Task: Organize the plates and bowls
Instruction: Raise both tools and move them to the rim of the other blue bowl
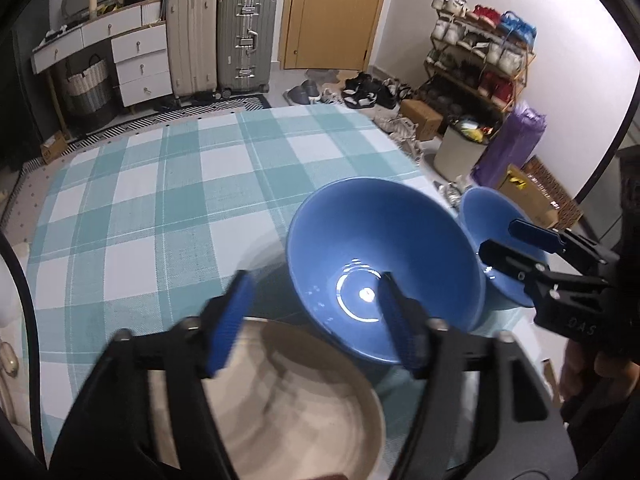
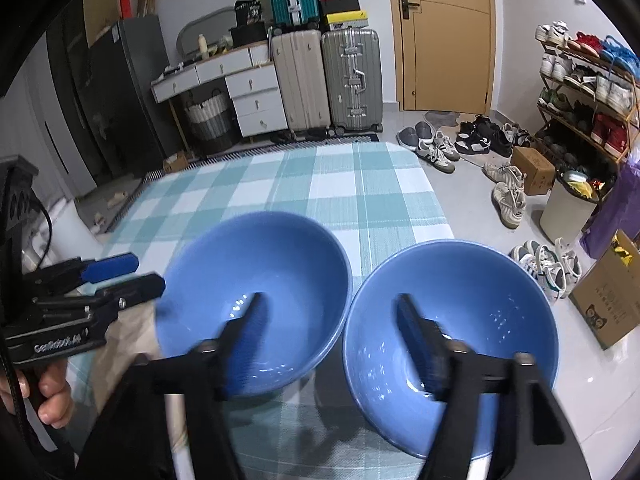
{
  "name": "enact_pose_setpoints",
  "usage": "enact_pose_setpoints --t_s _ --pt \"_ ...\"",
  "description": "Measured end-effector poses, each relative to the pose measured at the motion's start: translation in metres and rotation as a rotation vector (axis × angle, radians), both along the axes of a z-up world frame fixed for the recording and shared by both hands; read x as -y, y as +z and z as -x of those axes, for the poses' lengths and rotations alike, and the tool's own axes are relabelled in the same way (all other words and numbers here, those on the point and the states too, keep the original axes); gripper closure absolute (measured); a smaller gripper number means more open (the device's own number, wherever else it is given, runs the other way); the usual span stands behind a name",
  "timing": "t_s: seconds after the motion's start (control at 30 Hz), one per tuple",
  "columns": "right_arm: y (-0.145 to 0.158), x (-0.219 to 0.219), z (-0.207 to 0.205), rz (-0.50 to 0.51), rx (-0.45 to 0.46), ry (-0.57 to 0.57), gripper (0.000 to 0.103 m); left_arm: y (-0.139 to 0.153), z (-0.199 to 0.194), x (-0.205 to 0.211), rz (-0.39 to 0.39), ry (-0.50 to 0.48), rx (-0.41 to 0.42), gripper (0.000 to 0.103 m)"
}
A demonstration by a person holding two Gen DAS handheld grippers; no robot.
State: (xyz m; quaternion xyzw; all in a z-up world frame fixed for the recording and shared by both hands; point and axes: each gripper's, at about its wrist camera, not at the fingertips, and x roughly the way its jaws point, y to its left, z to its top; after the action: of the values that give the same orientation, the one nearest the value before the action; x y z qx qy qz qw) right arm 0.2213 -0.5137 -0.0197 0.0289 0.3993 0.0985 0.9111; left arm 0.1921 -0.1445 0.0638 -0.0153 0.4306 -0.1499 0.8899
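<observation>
Two blue bowls stand side by side on the teal checked tablecloth (image 2: 360, 184): the left bowl (image 2: 256, 280) and the right bowl (image 2: 472, 320). My right gripper (image 2: 334, 344) is open and straddles their touching rims, one finger over each bowl's inside. A beige plate (image 1: 288, 400) lies near me, left of the larger-looking blue bowl (image 1: 380, 248). My left gripper (image 1: 316, 320) is open above the plate, its right finger in front of that bowl's rim. The other blue bowl (image 1: 480, 216) sits behind the right gripper (image 1: 500, 238). The left gripper (image 2: 132, 272) shows from the side, held by a hand (image 2: 52, 396).
The right bowl stands close to the table's right edge (image 2: 436, 216). On the floor beyond are shoes (image 2: 508, 196), a bin (image 2: 568, 208) and cardboard boxes (image 2: 608, 304). Suitcases (image 2: 328, 80), a drawer unit (image 2: 256, 96) and a door (image 2: 448, 36) line the far wall.
</observation>
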Motion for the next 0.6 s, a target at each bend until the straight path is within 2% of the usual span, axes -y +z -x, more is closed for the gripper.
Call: enact_pose_setpoints --t_s 0.03,0.1,0.2,0.23,0.27,0.6 --pt "0.004 0.003 0.003 -0.013 0.011 -0.008 0.017 0.004 0.003 0.000 0.010 -0.005 0.000 0.024" --pt "0.014 0.009 0.008 -0.018 0.030 -0.026 0.013 0.009 0.007 0.000 0.023 -0.012 0.004 0.022" --pt "0.025 0.019 0.016 -0.022 0.054 -0.058 0.002 0.017 0.016 0.004 0.047 -0.025 0.004 0.013" --pt "0.030 0.023 0.020 -0.031 0.066 -0.065 0.001 0.020 0.021 0.006 0.053 -0.029 0.009 0.005" --pt "0.034 0.027 0.024 -0.038 0.072 -0.069 0.001 0.022 0.024 0.008 0.056 -0.031 0.014 0.001" --pt "0.058 0.067 0.059 -0.085 0.125 -0.148 0.001 0.033 0.052 0.042 0.069 -0.066 0.003 0.001"
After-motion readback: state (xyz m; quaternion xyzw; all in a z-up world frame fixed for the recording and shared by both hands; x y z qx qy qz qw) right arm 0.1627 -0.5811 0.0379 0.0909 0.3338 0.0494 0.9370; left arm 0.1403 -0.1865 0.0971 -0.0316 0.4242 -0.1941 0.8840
